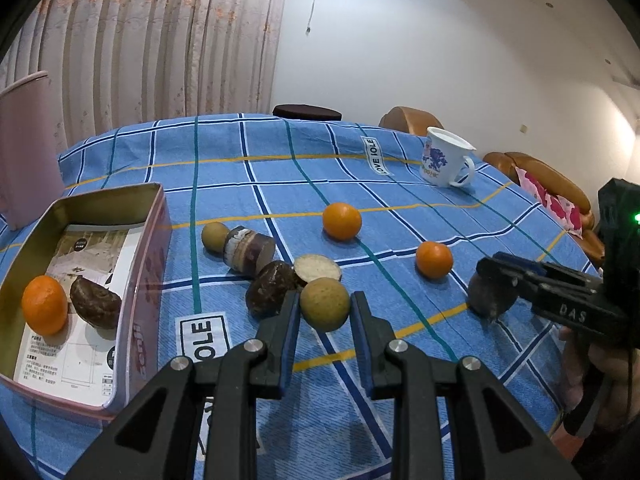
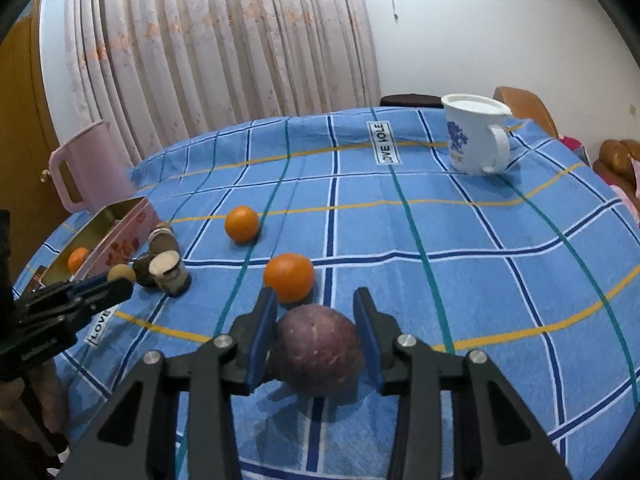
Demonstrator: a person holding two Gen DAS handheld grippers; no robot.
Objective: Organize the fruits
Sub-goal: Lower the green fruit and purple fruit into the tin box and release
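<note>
In the left wrist view my left gripper [image 1: 326, 299] is shut on a round tan fruit [image 1: 325, 305] just over the blue checked cloth. To its left a pink tin box [image 1: 150, 280] holds an orange [image 1: 44, 304] and a dark brown fruit [image 1: 95, 306]. In the right wrist view my right gripper [image 2: 315, 298] has both pads against a purple-brown round fruit [image 2: 318, 348] low at the cloth. Loose on the cloth lie two oranges [image 2: 241, 224] [image 2: 289, 277], another tan fruit [image 1: 215, 236] and brown cut pieces [image 1: 248, 248].
A white mug [image 2: 476, 136] stands at the far right of the table. A pink jug [image 2: 88, 168] stands behind the tin at the far left. A brown sofa [image 1: 552, 180] lies past the table's right edge. A person's hand [image 1: 580, 360] holds the right gripper.
</note>
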